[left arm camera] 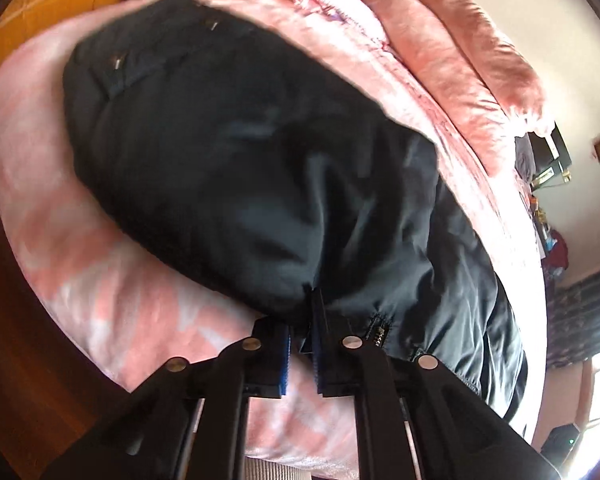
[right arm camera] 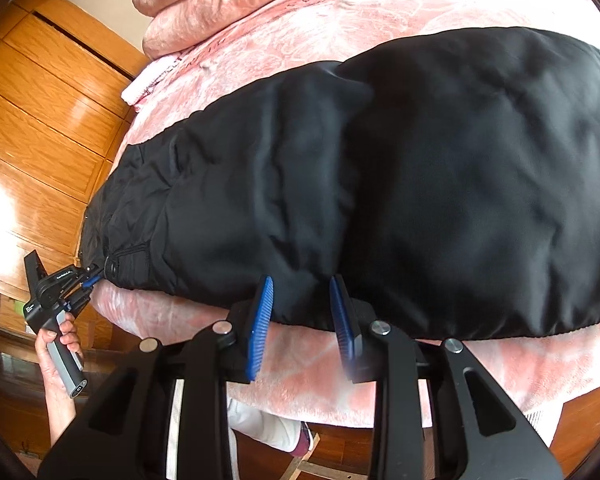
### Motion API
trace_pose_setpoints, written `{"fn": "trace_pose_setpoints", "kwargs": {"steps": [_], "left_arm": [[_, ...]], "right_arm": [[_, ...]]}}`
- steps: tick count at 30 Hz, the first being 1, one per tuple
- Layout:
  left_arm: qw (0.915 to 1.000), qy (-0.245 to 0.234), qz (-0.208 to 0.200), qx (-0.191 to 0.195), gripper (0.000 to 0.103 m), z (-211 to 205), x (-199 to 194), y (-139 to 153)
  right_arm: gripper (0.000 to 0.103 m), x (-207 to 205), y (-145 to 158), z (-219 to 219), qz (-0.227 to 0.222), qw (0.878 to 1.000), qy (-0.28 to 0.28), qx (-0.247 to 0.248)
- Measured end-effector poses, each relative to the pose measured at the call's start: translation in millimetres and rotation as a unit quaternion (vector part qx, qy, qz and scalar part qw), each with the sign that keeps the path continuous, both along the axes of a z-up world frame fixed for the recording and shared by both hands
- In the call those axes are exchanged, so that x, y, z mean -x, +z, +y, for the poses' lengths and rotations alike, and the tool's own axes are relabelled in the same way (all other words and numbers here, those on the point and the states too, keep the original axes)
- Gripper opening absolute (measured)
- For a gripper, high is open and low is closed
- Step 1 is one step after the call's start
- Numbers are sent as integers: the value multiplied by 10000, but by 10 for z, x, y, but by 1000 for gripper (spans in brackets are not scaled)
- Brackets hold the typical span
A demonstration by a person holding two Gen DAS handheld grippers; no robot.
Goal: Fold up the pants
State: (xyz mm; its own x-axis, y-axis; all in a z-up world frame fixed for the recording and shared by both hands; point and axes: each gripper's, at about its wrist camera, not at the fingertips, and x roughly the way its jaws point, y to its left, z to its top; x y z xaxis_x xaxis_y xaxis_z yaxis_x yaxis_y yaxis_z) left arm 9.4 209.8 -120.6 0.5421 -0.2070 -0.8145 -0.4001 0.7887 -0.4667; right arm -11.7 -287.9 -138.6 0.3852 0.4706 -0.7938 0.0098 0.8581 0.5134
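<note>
Black padded pants (right arm camera: 380, 168) lie flat across a pink bed (right arm camera: 380, 20). In the left wrist view the pants (left arm camera: 240, 152) fill the middle, with snaps near the far end. My left gripper (left arm camera: 302, 320) has its jaws a narrow gap apart at the pants' near edge, and the fabric edge sits at the fingertips. It also shows in the right wrist view (right arm camera: 90, 274), at the waist end beside a button. My right gripper (right arm camera: 302, 292) is open, its blue pads (right arm camera: 262, 320) at the pants' near edge with nothing between them.
Folded pink quilts (right arm camera: 204, 4) lie at the head of the bed. A wooden wardrobe (right arm camera: 40, 120) stands left of the bed. A person's hand (right arm camera: 56, 364) holds the left gripper's handle. Wood floor and a white shoe (right arm camera: 268, 428) show below the bed edge.
</note>
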Motion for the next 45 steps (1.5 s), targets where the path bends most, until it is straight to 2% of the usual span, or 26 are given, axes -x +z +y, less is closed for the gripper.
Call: {"fn": "trace_pose_setpoints", "kwargs": {"steps": [2,4,6,12,15,17,20,22,23,24,25,26,27,28,30,32,33,35,36,38,40,41,43,45], "left_arm": [[9999,-52,-39,-147,12,-34,36,50],[9999,-79,-29,-129,19,-51,92,93],[10000,5,-47,39,47,-3,183,111],[9976,631,-178,-240,50,426,393,266],[9954,940,-10,-166,50,719,324,209],[9944,1034,215,40,50,900,237,91],[9927,1099,385,316,59,1070,117,-91],[9900,1198,286,692,70,1158,58,-156],[9894,1209,257,761,77,1180,22,-157],[9891,1218,268,777,78,1192,-19,-157],[9882,1291,320,762,78,1200,-55,-149],[9874,1373,251,749,70,1200,-72,-124],[9876,1401,185,691,49,1181,-94,-100],[9885,1383,160,594,44,1177,-132,-77],[9880,1416,38,623,23,1203,-158,-40],[9864,1433,-372,720,14,1211,-137,92],[9862,1376,-616,688,12,1180,-124,173],[9858,1135,-1199,291,11,1057,-75,401],[9860,1099,-1247,99,11,1013,-70,434],[9881,1193,-966,62,11,1035,-106,282],[9897,1316,-523,228,12,1127,-124,19],[9896,1325,-461,312,15,1142,-102,-66],[9904,1293,-460,181,20,1092,-15,-66],[9922,1192,-353,90,31,996,54,-7]], "right_arm": [[32,18,27,-1,-12,10000,12,-1],[32,45,97,3,-65,10000,11,-38],[32,54,180,45,-173,9998,87,-41],[32,60,351,269,-393,9980,471,149],[32,45,320,393,-298,9974,650,-113],[32,50,284,479,-199,9966,749,-265],[32,67,234,558,-106,9961,846,-231],[32,75,200,568,-28,9962,847,-217],[32,73,182,577,3,9963,835,-225],[32,70,173,570,23,9964,821,-225],[32,61,164,568,43,9965,809,-212],[32,71,153,566,42,9965,811,-192],[32,67,150,567,37,9966,810,-173],[32,60,142,569,38,9965,813,-169],[32,46,107,573,71,9966,805,-151],[32,50,76,566,106,9966,812,-122],[32,50,66,573,106,9965,825,-108],[32,55,45,585,98,9964,841,-52],[33,50,31,590,110,9964,836,-35],[33,48,2,585,137,9967,800,-12],[33,66,-8,555,142,9969,768,-105],[35,75,-5,538,147,9969,756,-162],[39,99,10,484,173,9969,715,-275],[39,130,49,415,147,9968,702,-354]]}}
